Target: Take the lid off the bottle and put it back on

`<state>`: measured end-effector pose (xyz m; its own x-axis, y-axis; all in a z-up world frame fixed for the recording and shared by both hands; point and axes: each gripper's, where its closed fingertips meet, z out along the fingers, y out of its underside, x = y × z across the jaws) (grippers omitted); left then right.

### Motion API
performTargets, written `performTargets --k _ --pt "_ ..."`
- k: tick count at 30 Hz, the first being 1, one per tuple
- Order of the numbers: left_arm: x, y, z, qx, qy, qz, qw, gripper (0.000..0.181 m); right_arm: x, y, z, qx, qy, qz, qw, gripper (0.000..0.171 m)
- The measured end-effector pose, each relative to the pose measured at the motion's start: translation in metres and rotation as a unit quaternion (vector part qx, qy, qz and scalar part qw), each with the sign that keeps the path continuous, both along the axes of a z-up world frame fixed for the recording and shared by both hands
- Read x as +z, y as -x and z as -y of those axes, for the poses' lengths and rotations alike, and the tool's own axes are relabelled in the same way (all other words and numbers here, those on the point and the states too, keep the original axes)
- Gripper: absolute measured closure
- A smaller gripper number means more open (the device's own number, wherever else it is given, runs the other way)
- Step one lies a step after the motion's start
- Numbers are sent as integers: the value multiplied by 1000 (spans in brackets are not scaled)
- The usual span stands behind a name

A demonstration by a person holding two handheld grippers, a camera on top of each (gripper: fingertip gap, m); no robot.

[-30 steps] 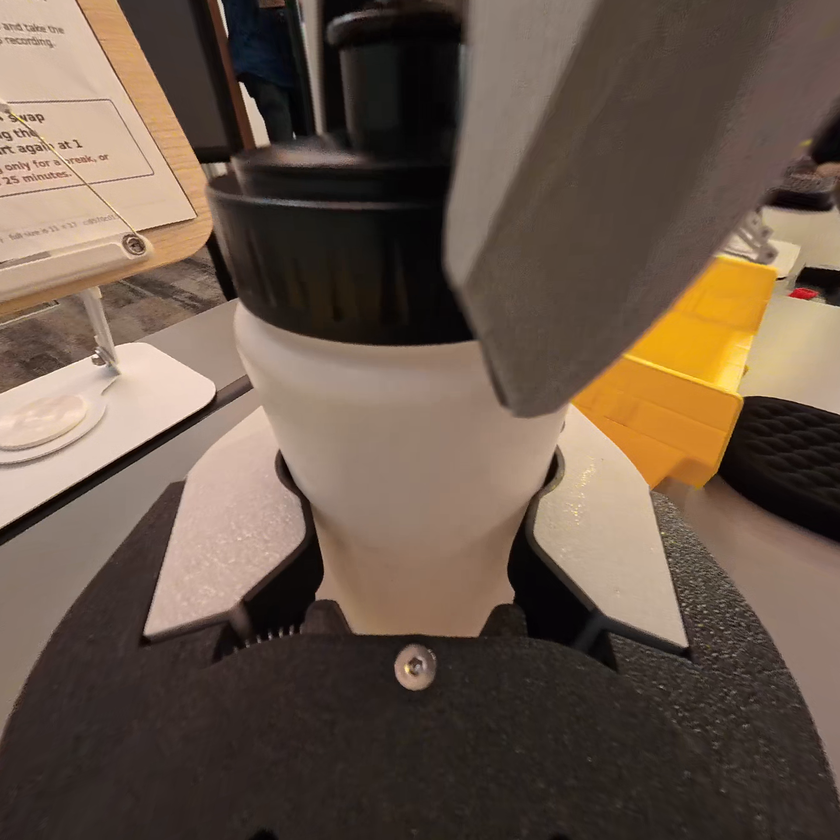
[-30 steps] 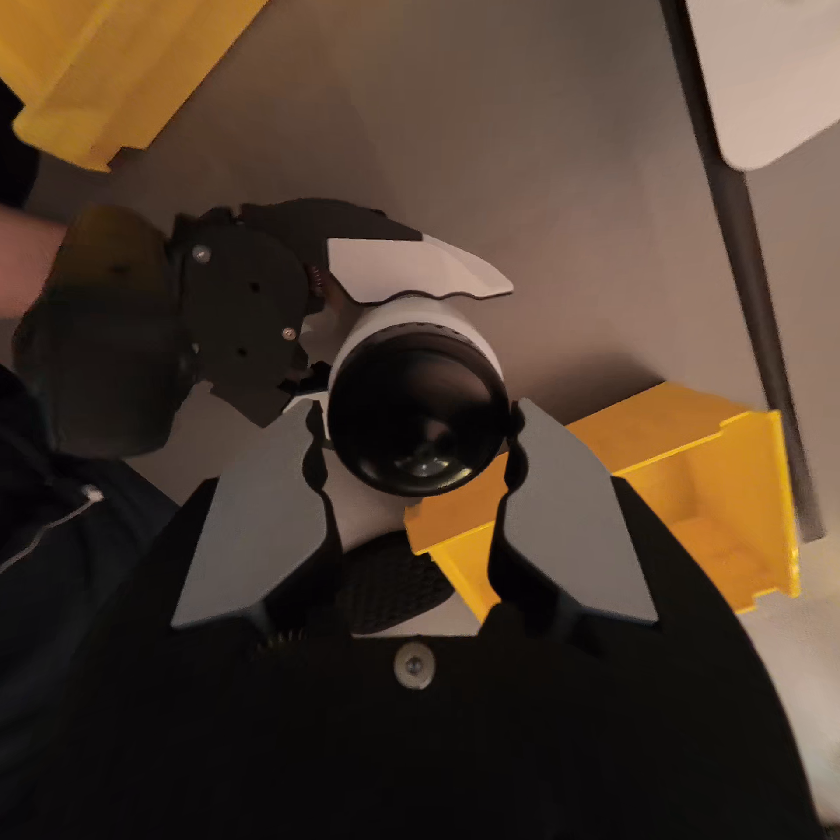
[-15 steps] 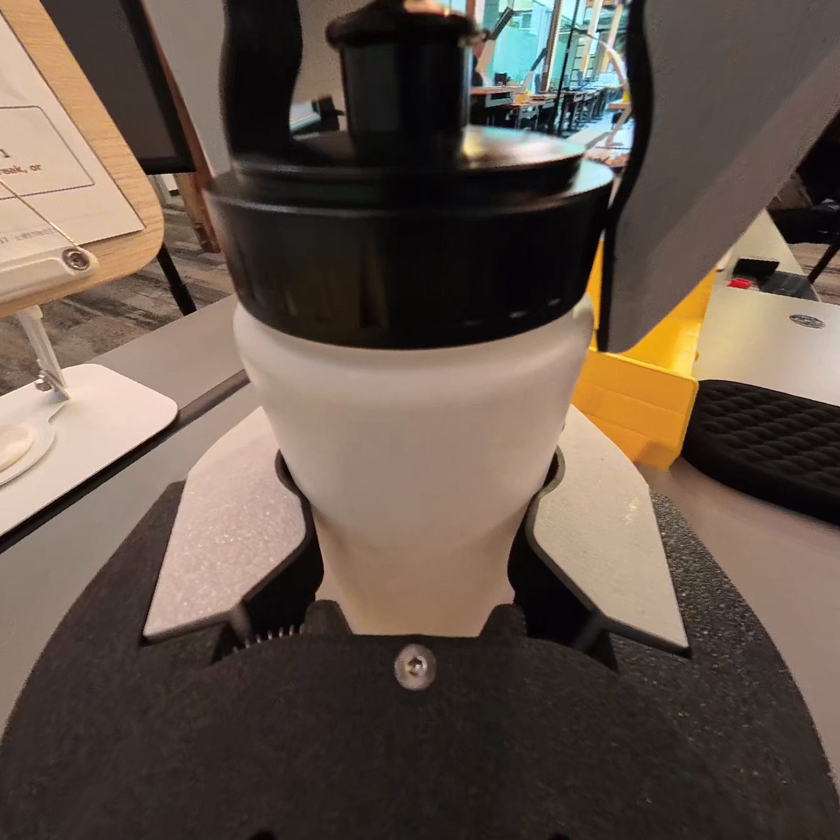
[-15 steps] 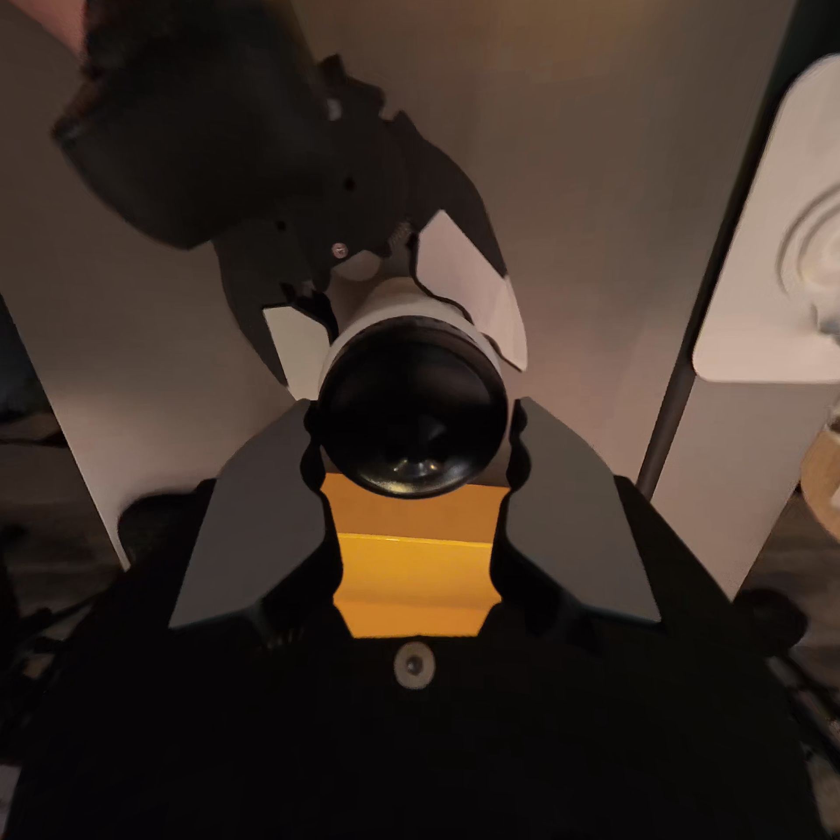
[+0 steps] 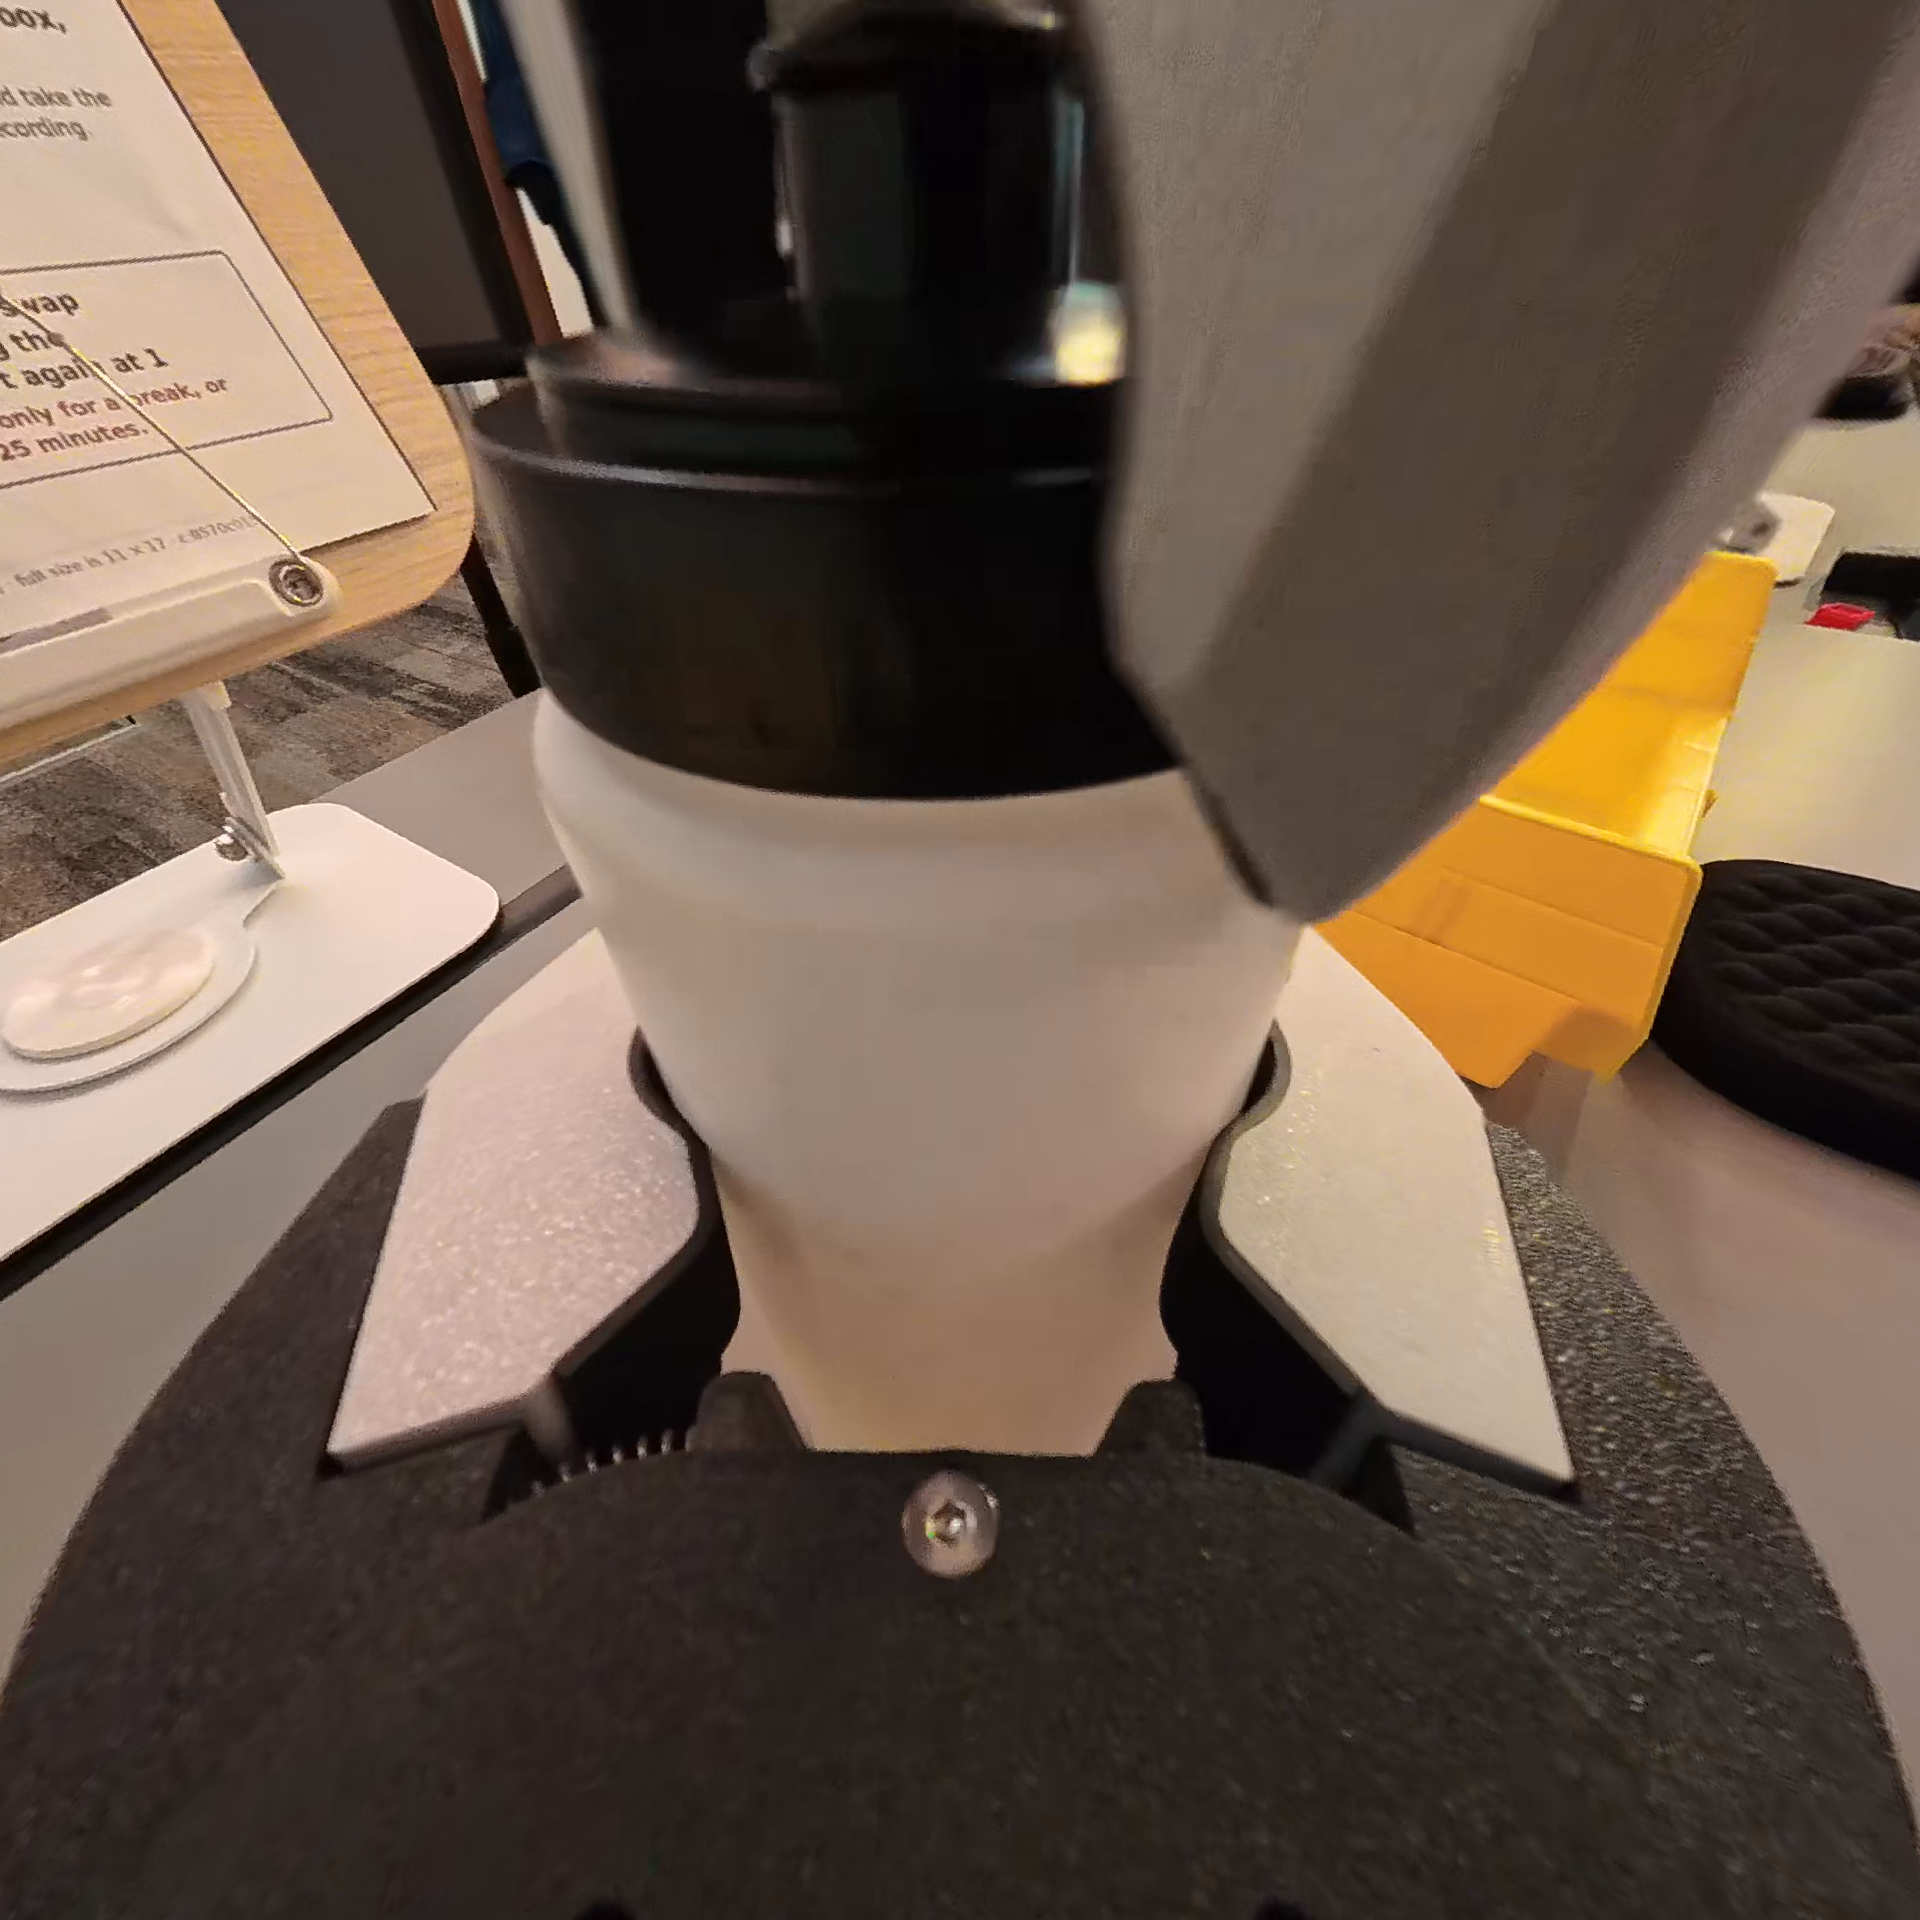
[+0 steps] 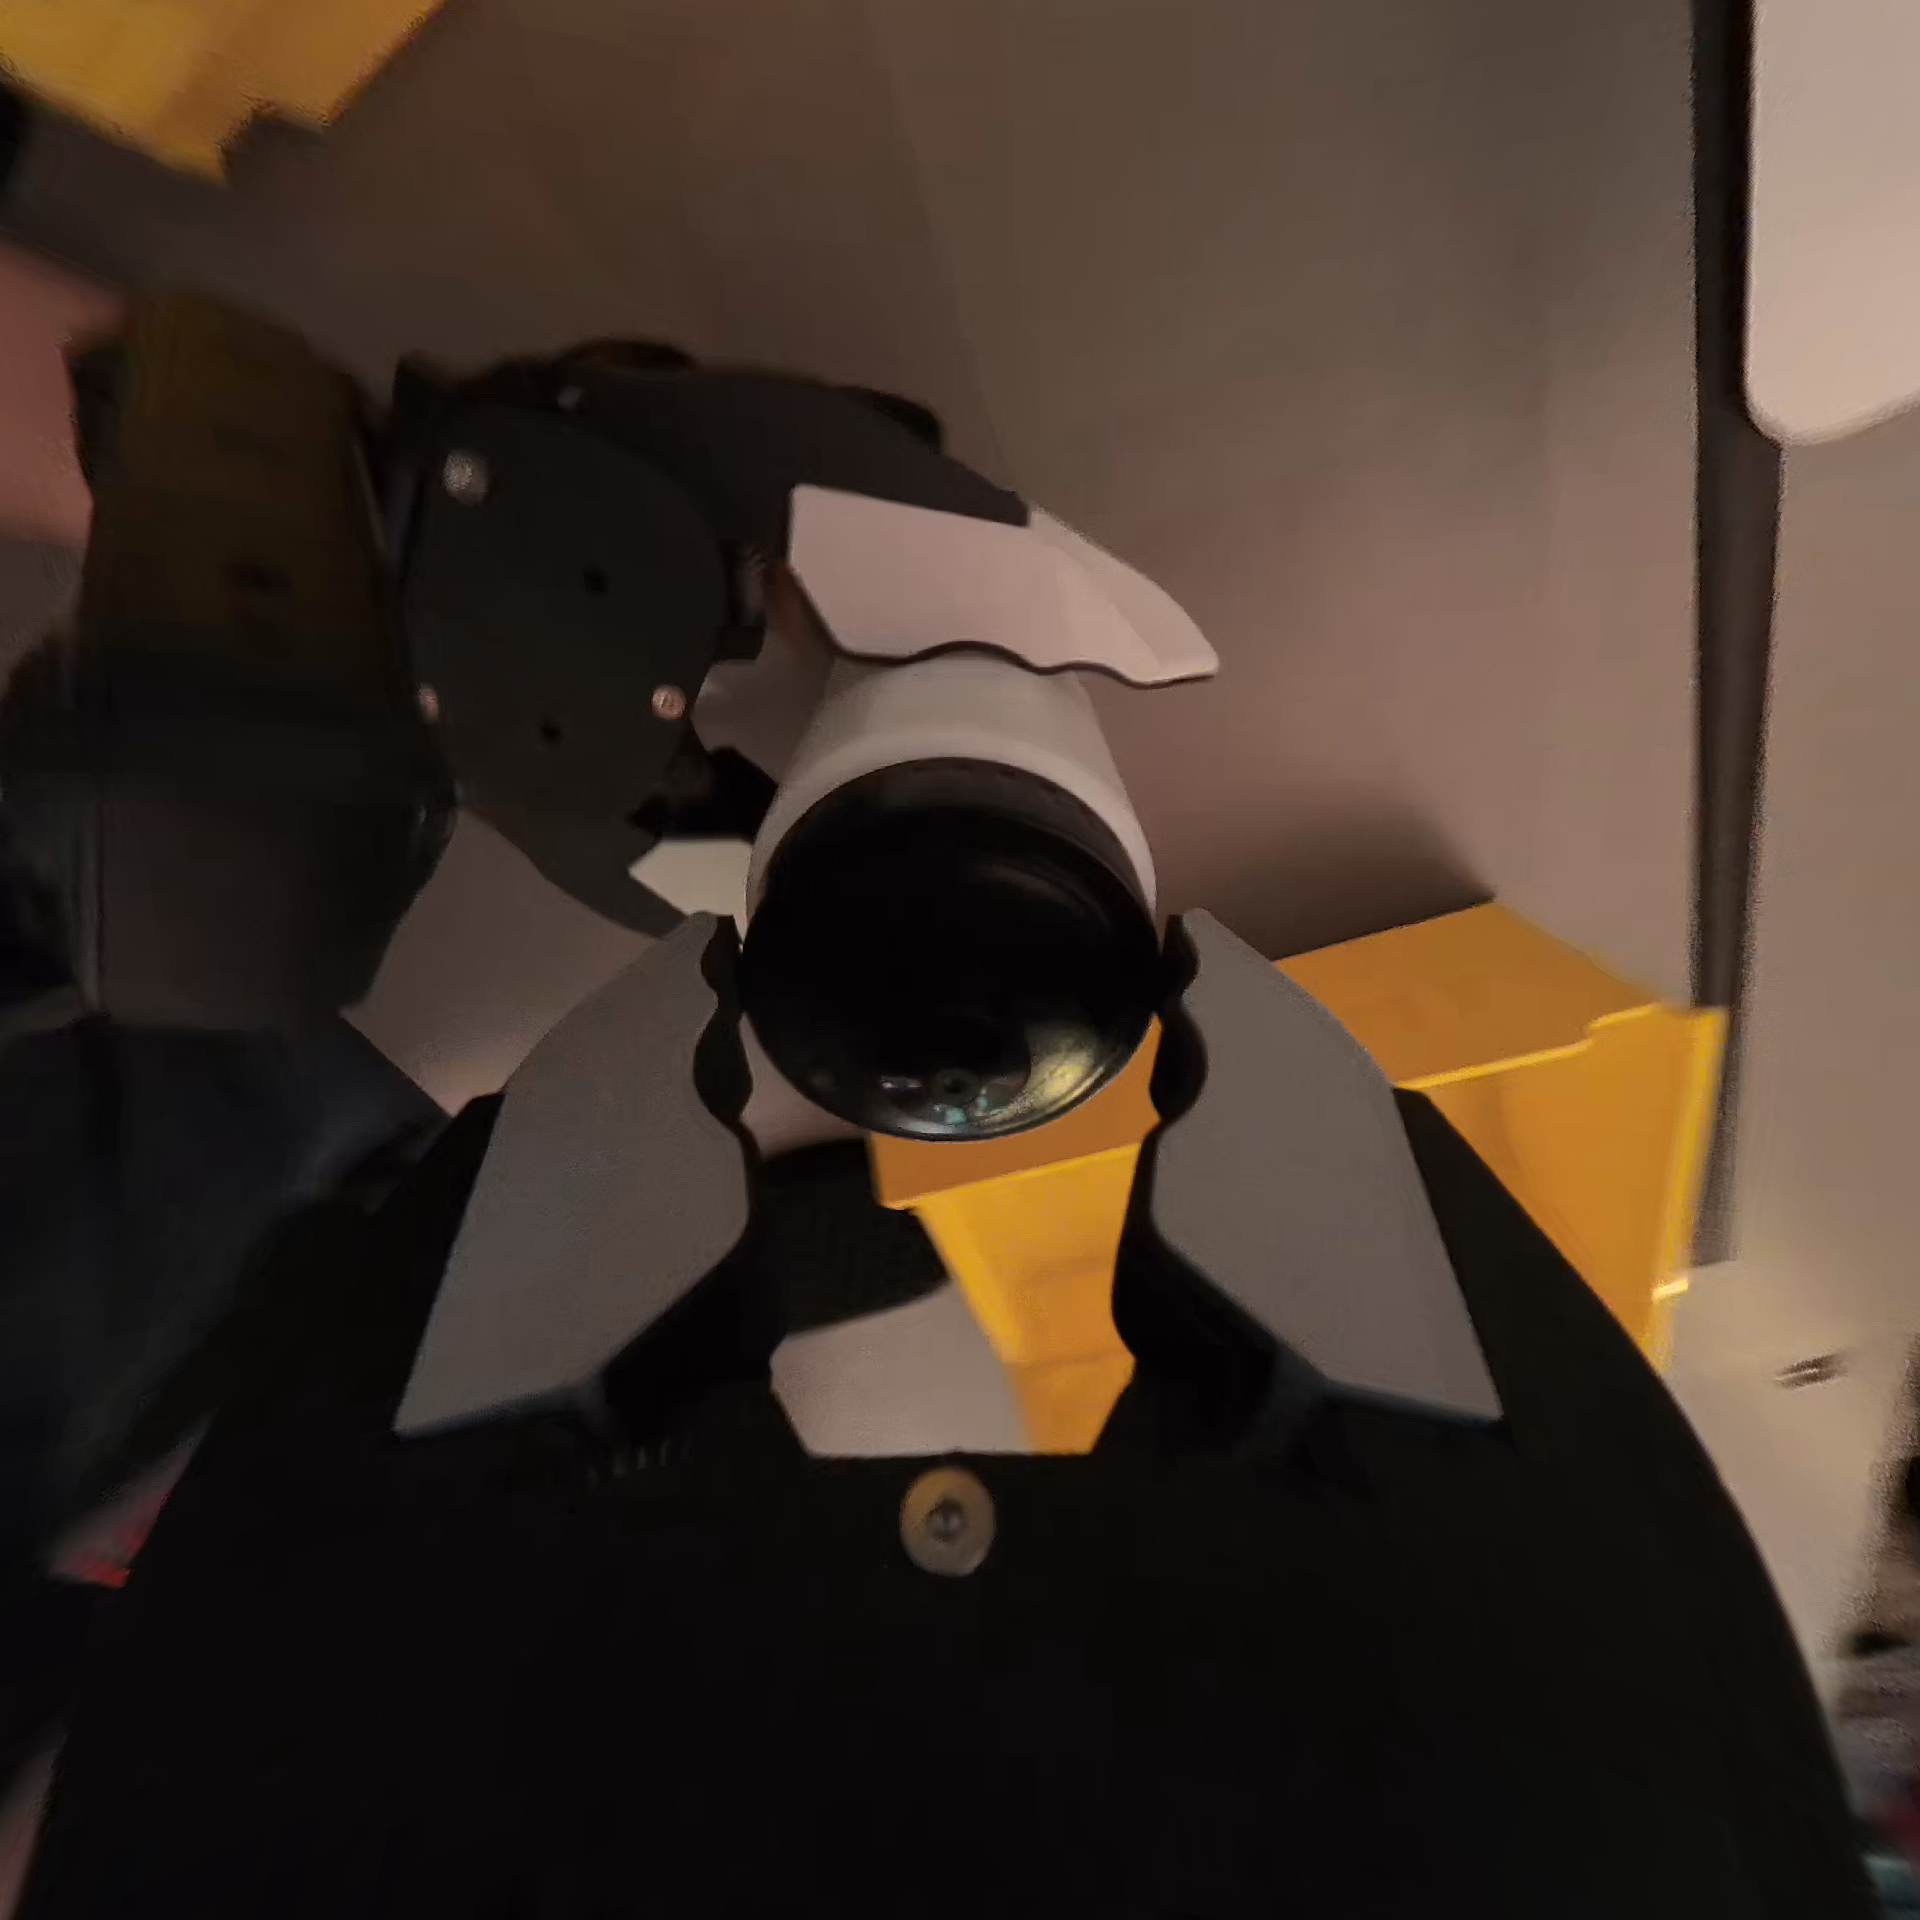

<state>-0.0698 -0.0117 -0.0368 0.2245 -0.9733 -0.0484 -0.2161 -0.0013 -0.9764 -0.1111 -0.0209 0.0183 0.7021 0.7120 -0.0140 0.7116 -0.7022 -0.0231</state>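
A white bottle (image 5: 935, 987) with a black lid (image 5: 810, 623) is held upright above the table. My left gripper (image 5: 951, 1049) is shut on the bottle's body, one white finger on each side. My right gripper (image 6: 948, 966) comes down from above and is shut on the lid (image 6: 935, 1039), its grey fingers (image 6: 623, 1143) pressed against the lid's rim on both sides. One grey finger (image 5: 1403, 416) covers the lid's right side in the left wrist view. The lid sits on the bottle (image 6: 935, 717). The left gripper's white finger (image 6: 966, 592) shows beside the bottle from above.
A yellow bin (image 5: 1558, 862) stands right of the bottle, with a black mat (image 5: 1818, 987) beyond it. A wooden board with a paper sheet (image 5: 156, 364) on a white stand base (image 5: 312, 914) is at the left. The bin also shows below (image 6: 1455, 1091).
My right gripper, still on the lid, twisted one way about the bottle's axis half a second ago and has twisted back to about where it was a second ago. The left gripper keeps its grip.
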Motion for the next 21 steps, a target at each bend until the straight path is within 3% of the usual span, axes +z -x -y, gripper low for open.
performTargets --k 3,4,9,16,18,19,21 --pt "0 0 3 -16 -7 3 1000 77 0 0 2 252 -25 22 967 93" --pt "0 1 2 -15 -3 5 1000 77 1 3 1 300 -41 12 953 93" --pt "0 2 -2 -1 8 5 1000 77 2 4 -6 188 -49 -38 980 87" --pt "-1 4 -7 27 14 2 1000 77 11 4 -15 -101 -52 -61 992 84" --pt "-1 4 -7 28 12 -2 1000 77 2 3 -11 -123 -21 -42 991 84" --pt "-1 5 -7 27 11 -2 1000 77 0 7 -7 -122 -2 -50 991 93" --pt "-1 4 -5 21 6 -3 1000 77 -1 5 -4 -76 8 -28 997 93"
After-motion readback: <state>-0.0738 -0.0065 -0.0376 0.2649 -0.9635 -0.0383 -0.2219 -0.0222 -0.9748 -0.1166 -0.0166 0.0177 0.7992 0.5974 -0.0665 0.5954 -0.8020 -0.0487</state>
